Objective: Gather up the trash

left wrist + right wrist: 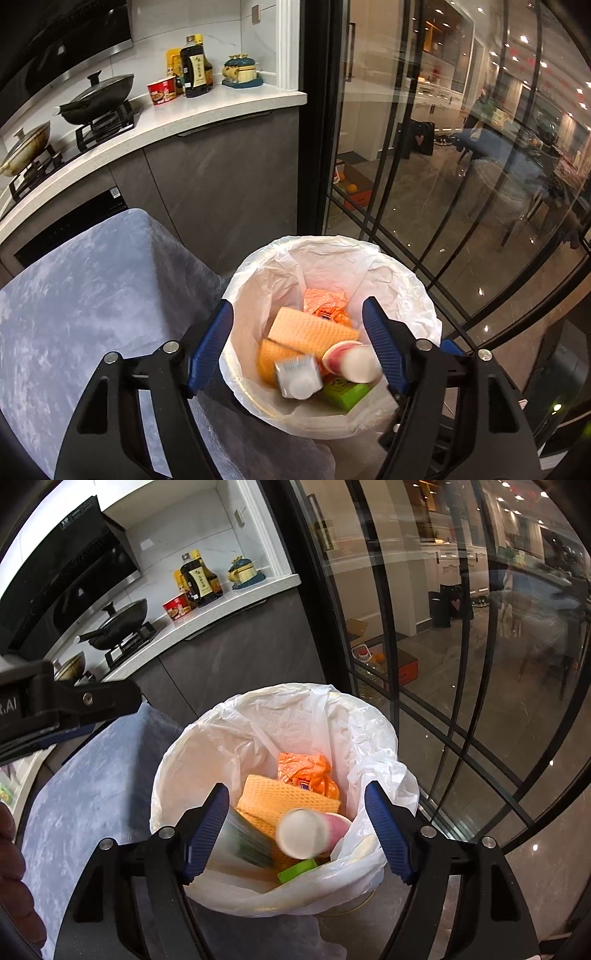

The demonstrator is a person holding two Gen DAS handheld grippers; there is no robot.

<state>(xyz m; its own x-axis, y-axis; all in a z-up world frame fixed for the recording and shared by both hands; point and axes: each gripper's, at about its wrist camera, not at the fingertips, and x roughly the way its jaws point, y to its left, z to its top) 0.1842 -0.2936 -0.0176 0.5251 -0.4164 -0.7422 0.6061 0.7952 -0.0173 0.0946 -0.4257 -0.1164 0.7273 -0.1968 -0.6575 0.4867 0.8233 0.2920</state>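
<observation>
A round bin lined with a white bag (266,280) (207,738) stands on the floor. Inside lie an orange wrapper (325,301) (306,770), a yellow-orange cloth (310,332) (280,797), a green box (345,393) (295,870), a small white carton (297,376) and a pink-and-white cup (351,360) (301,832), the last two blurred. My left gripper (297,345) is open and empty above the bin. My right gripper (295,827) is open and empty above it too. A blurred green-striped pack (247,838) sits by its left finger.
A table with a blue-grey cloth (85,295) (92,794) is just left of the bin. Behind it is a kitchen counter (207,114) with pans, bottles and a red cup. A black-framed glass door (424,184) stands right of the bin.
</observation>
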